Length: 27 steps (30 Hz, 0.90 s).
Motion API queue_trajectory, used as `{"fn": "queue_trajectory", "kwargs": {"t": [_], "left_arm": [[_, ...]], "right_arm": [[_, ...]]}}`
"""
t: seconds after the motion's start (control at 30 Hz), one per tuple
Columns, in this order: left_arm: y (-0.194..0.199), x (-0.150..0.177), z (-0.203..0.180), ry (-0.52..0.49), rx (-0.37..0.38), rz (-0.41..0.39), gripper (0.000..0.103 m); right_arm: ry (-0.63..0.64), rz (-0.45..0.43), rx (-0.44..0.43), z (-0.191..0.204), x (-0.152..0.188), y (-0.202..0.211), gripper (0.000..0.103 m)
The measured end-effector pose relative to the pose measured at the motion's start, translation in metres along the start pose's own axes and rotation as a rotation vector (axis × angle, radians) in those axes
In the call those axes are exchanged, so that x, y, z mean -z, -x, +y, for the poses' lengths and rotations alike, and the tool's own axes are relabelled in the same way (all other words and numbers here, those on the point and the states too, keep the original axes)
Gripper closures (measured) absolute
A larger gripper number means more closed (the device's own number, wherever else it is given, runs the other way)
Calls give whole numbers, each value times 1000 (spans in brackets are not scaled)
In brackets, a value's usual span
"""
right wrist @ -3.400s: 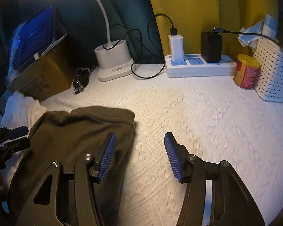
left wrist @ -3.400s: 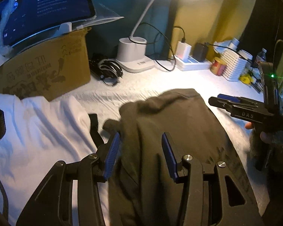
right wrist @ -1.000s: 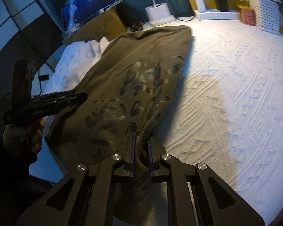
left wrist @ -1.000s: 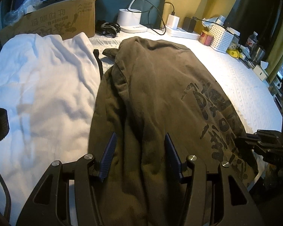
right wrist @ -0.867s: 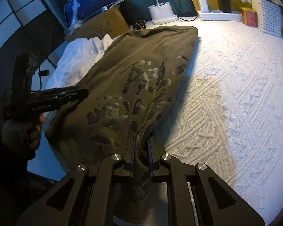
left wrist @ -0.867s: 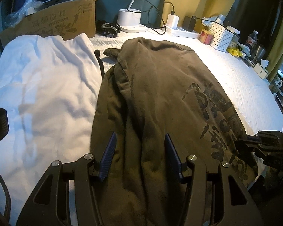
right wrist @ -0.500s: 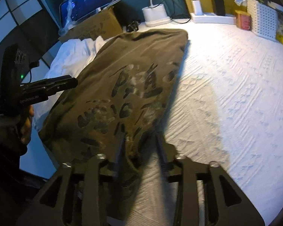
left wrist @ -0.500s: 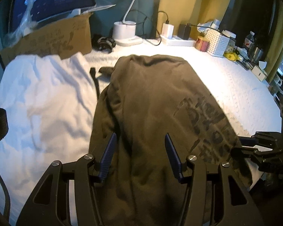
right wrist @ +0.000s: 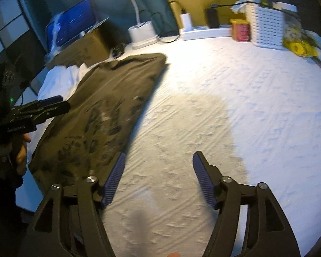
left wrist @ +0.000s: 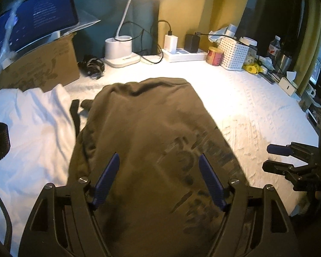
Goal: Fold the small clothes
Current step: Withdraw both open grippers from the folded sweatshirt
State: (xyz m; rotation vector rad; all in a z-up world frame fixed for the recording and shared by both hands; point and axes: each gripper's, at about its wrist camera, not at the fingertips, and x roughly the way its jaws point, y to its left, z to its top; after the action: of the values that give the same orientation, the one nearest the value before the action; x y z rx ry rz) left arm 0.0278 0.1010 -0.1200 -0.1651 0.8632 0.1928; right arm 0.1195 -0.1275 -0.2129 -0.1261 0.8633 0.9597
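Left gripper (left wrist: 158,178): jaws spread wide, just been opening further; nothing pinched. The olive garment (left wrist: 152,128) shows between the blue pads (left wrist: 106,180), but whether they touch the cloth cannot be told.
Right gripper (right wrist: 158,178): jaws spread, just been opening; only bare white bedcover (right wrist: 235,107) between them. In the left wrist view it appears at the right edge, partly cut off.
Person's hand (right wrist: 21,150): lower left of the right wrist view, wrapped round the left gripper's handle; mostly in shadow, sleeve cut off by the frame.
Olive garment, position: laid out lengthwise on the bedcover, filling the centre and bottom of the left wrist view directly beneath the left gripper. In the right wrist view it runs from centre-top down to lower left, its near corner just beside the right gripper's left pad; contact cannot be told.
Olive garment, hidden parts: near hem covered by the left gripper's frame; dark printed lettering (left wrist: 194,165) blurred, not legible. A dark end and a strap poke out at its upper left; what they belong to is unclear.
White garment (left wrist: 32,132): left of the olive garment, touching its edge; lower part cut off.
Back edge, upper frame: cardboard box (left wrist: 40,66) bearing a lit screen (left wrist: 34,25), lamp base (left wrist: 119,51), power strip (left wrist: 184,54), red tin (left wrist: 214,55), white basket (left wrist: 234,53).
Lamp head: overexposed, no detail.
Far right, left wrist view: clutter too small to identify.
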Motion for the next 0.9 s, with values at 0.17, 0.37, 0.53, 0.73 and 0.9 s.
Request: {"fn": "queue_trajectory", "kwargs": {"t": [0.17,0.37,0.53,0.73,0.9], "left_arm": [[-4,-10,-26,-26,3,-27,26],[-3,-22,-52,-41,28,-67,14],[3,-32,-69,-49,70,-104,14],[23,-43,-90,-84,84,-192,14],[39,-51,-104,-109,96,-242,13]], "right_arm": [[-28,-25,37,-25,-3,12,32],[-61,-69,91,-52,-9,29,32],[-73,-122,140,-68,-16,51,32],[-69,-183,189,-80,-24,79,32],[-58,-211,198,-83,-27,99,32]]}}
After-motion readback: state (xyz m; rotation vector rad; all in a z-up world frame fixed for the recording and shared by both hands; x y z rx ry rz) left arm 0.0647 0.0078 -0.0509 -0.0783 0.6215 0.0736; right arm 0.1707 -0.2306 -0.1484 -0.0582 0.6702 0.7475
